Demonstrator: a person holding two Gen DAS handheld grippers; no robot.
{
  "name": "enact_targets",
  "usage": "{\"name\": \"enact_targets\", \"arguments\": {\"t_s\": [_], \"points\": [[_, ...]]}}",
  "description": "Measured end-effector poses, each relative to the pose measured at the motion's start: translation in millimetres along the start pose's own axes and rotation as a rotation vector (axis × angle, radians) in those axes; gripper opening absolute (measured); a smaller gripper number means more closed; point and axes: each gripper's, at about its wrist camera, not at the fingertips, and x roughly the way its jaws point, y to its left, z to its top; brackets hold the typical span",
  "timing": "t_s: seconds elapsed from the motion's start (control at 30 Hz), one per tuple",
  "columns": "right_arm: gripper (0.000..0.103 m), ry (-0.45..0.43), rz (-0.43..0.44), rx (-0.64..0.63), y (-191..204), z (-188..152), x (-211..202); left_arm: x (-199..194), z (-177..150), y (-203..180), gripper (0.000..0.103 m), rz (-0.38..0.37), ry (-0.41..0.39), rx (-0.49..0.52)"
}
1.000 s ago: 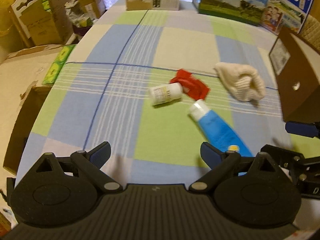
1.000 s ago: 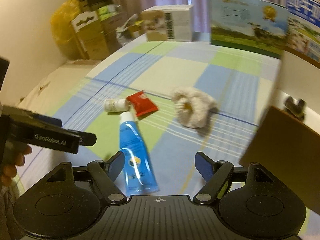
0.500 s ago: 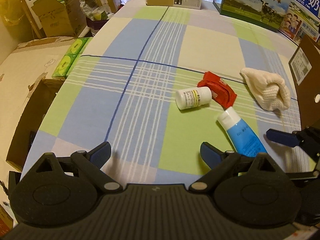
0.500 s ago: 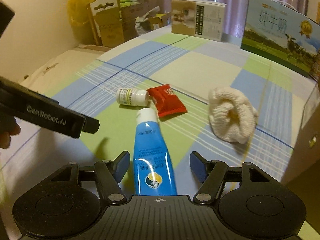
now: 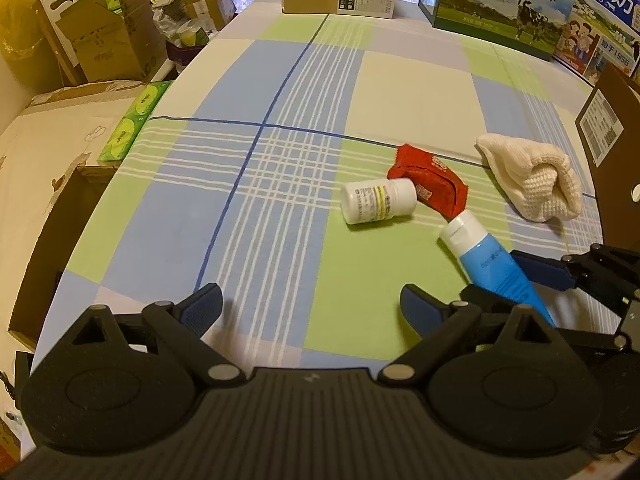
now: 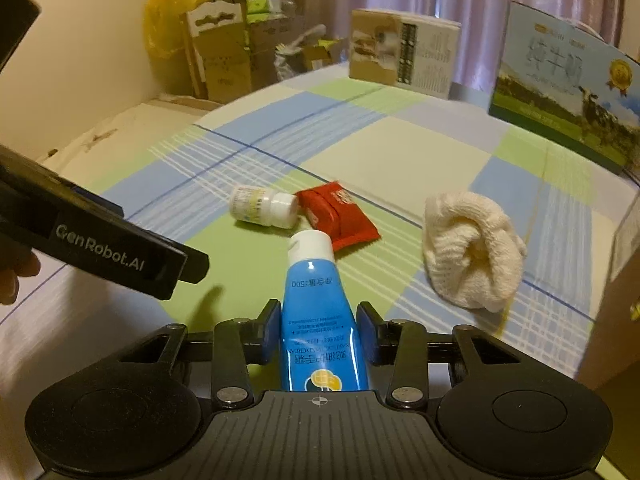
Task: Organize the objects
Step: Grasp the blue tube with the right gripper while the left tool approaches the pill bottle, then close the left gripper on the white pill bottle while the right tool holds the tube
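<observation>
The right gripper (image 6: 318, 330) is pressing its two blue-padded fingers (image 6: 271, 330) against both sides of a blue tube (image 6: 318, 312), so the fingers are closed in on the tube's body with the white cap pointing away from the camera. The tube is lying on the checked cloth (image 5: 280, 184) covering the tabletop, its cap just beside a red packet (image 6: 340, 216). A white pill bottle (image 6: 264, 211) is lying on its side with its cap end touching or nearly touching the packet's near corner. A cream knitted cloth (image 6: 472, 256) is sitting bunched up to the right of the packet, apart from it. The left gripper (image 5: 310, 306) is hovering over the near part of the cloth with its fingers (image 5: 204, 304) spread wide and nothing between them. In the left wrist view the tube (image 5: 492, 264) is showing at the lower right, flanked by the other gripper's fingers. A brown cardboard box (image 5: 616, 152) is standing at the right edge, and printed milk cartons (image 5: 500, 4) are lining the far side.
</observation>
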Motion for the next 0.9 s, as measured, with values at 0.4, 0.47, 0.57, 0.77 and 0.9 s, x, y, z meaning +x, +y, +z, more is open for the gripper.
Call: {"name": "enact_targets", "arguments": {"t_s": [0.4,0.47,0.57,0.77,0.9], "points": [[0.038,0.127,-0.162,0.190,-36.9,0.6,-16.6,9.7,9.4,-21.3,0.092,-0.052,-0.017,0.059],[0.038,0.129,-0.178,0.210,-40.8,-1.0,-19.4,12.2,14.1,-22.3,0.092,-0.059,-0.024,0.062],[0.038,0.130,-0.179,0.211,-42.1,-0.1,-20.7,18.6,24.5,-23.2,0.090,-0.077,-0.038,0.049],[0.038,0.129,-0.175,0.210,-43.5,0.7,-20.9,34.7,37.8,-28.8,0.081,-0.060,-0.063,0.062],[0.038,0.129,-0.176,0.208,-42.8,0.7,-19.9,40.2,41.4,-31.7,0.076,-0.039,-0.097,0.090]]}}
